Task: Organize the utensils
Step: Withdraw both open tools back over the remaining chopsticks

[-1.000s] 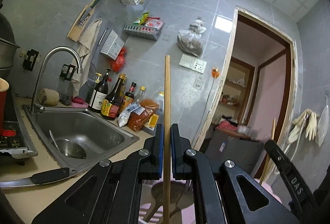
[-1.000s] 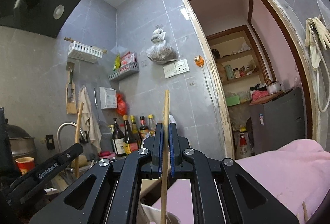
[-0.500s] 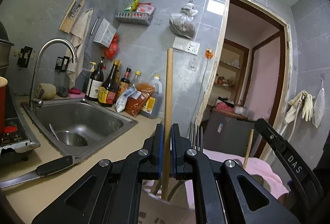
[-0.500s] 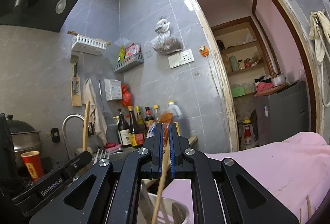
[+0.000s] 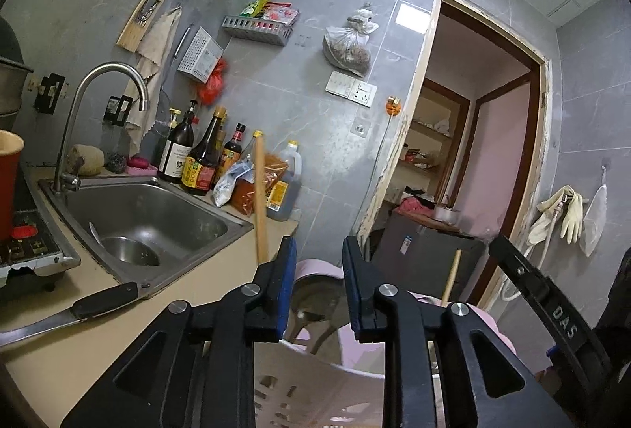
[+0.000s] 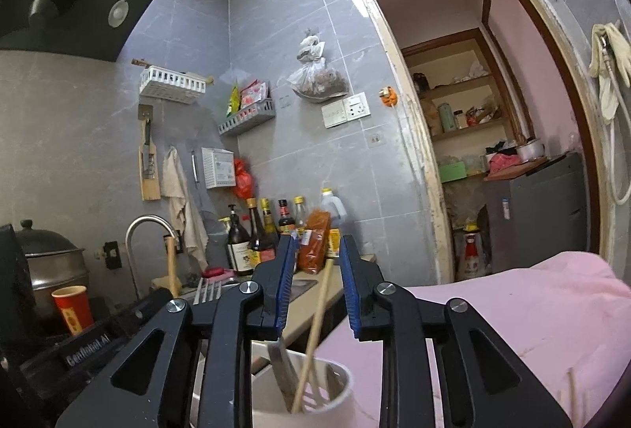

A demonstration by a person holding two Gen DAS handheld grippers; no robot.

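Above a white perforated plastic utensil cup [image 6: 339,394], the left gripper [image 5: 318,280] and right gripper [image 6: 315,280] part their jaws, gripping nothing; the right's slim wooden chopstick [image 6: 315,329] leans inside the cup among metal cutlery.

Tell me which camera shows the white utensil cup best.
The right wrist view. There the white utensil cup shows its open rim, with a chopstick leaning inside. The left wrist view shows only part of its slotted wall behind the tongs, and nothing of its inside.
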